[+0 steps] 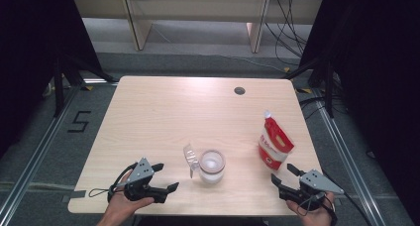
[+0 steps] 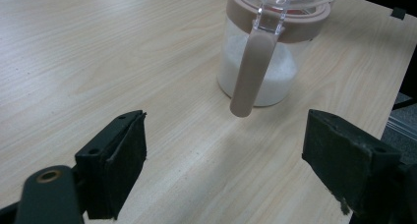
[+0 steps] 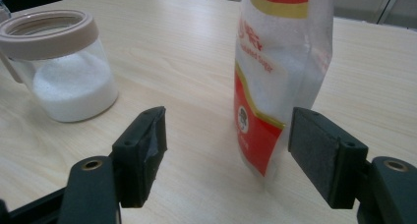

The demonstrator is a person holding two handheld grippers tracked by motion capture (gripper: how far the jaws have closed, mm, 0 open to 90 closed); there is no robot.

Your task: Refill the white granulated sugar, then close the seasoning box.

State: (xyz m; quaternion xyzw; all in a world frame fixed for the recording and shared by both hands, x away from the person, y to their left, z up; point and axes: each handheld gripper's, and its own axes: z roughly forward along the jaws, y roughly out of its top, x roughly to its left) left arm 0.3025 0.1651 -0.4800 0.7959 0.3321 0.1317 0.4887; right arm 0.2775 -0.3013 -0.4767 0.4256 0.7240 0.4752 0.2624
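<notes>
High view: a pale wood-grain table (image 1: 163,112) with rounded corners and a dark cable hole (image 1: 239,90) near its far edge stands on grey floor (image 1: 44,137). A "5" is taped (image 1: 79,121) on the floor at left, metal rails run down both sides, and loose cables (image 1: 292,28) hang by a beige bench frame (image 1: 198,8) beyond. A clear jar of white granules (image 1: 212,165) sits near the front, its flipped lid (image 1: 190,158) to its left. A red-and-white sugar pouch (image 1: 275,142) stands upright to the right. The left tongs (image 1: 165,176) and right tongs (image 1: 284,173) hover over the near edge, both wide, empty.

Left gripper view: the jar (image 2: 263,62) stands ahead of the spread jaws, its lid strap hanging down.

Right gripper view: the pouch (image 3: 280,76) stands just beyond the open jaws, untouched; the jar (image 3: 61,67) sits at left.
</notes>
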